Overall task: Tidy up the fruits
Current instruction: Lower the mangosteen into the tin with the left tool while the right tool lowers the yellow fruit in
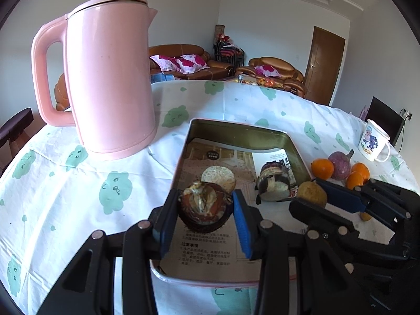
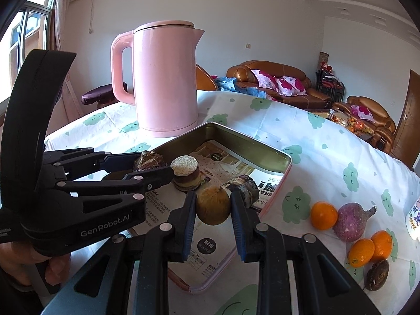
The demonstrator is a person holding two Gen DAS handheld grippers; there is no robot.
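Observation:
My left gripper [image 1: 204,210] is shut on a dark, split-open fruit [image 1: 203,204] above the near part of the paper-lined metal tin [image 1: 236,125]. In the right wrist view the left gripper [image 2: 151,164] reaches in from the left with that dark fruit [image 2: 149,159]. My right gripper [image 2: 213,210] is shut on a round yellow-brown fruit [image 2: 212,206] over the tin's [image 2: 249,140] right side; it shows as the right gripper [image 1: 311,194] with the brown fruit [image 1: 312,193]. A cut round piece [image 2: 185,169] and a dark piece [image 2: 248,186] lie in the tin.
A tall pink kettle [image 2: 165,78] stands behind the tin. On the cloth to the right lie an orange [image 2: 323,215], a purple round fruit [image 2: 351,221], two more oranges [image 2: 361,252], a dark wrinkled fruit [image 2: 376,274] and a printed mug [image 1: 372,141].

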